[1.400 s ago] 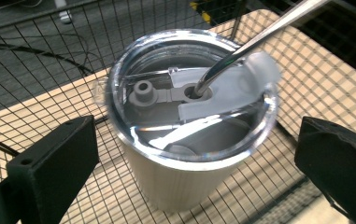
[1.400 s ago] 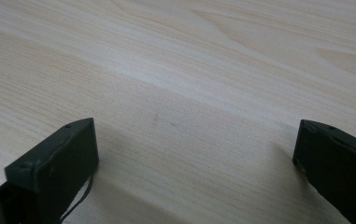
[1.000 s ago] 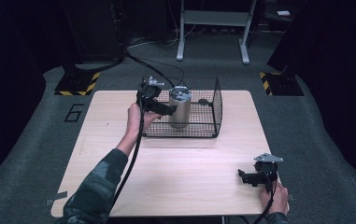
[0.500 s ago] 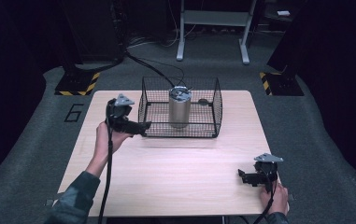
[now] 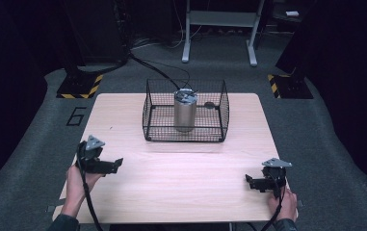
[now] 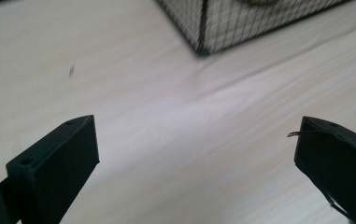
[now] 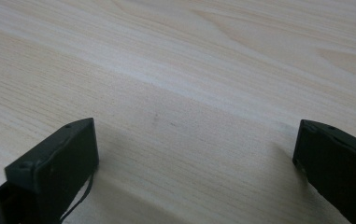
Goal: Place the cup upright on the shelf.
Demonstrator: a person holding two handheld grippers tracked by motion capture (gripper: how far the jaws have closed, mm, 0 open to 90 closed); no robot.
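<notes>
On the pale wood counter, a person holds one hand-held gripper per hand at the near corners, both w/ jaws set wide and nothing between them. The left hand-held gripper sits at the near-left edge, its jaws aimed across the counter toward the right. The right hand-held gripper sits at the near-right edge, jaws aimed left. The thing in play, a metal canister, stands upright inside a black wire basket at the far middle of the counter, well apart from both tools.

Risks, as judged from this moment: the basket walls rise around the canister, so any reach has to come from above; a low approach would likely catch the wire rim and shove or tip the basket. The canister looks smooth and tall, so an off-centre pinch could let it slip or topple against the mesh. Each trailing cable runs back along the forearm and could drag across the counter edge during a long reach.

View differences: the high view gives the full layout, i.e. basket, canister, a small dark item on the basket floor behind the canister, and both hands. The left gripper view gets the near corner of the basket and bare wood between its jaws, somewhat blurred. The right gripper view shows wood grain between its wide jaws, resting low, close to the surface.
</notes>
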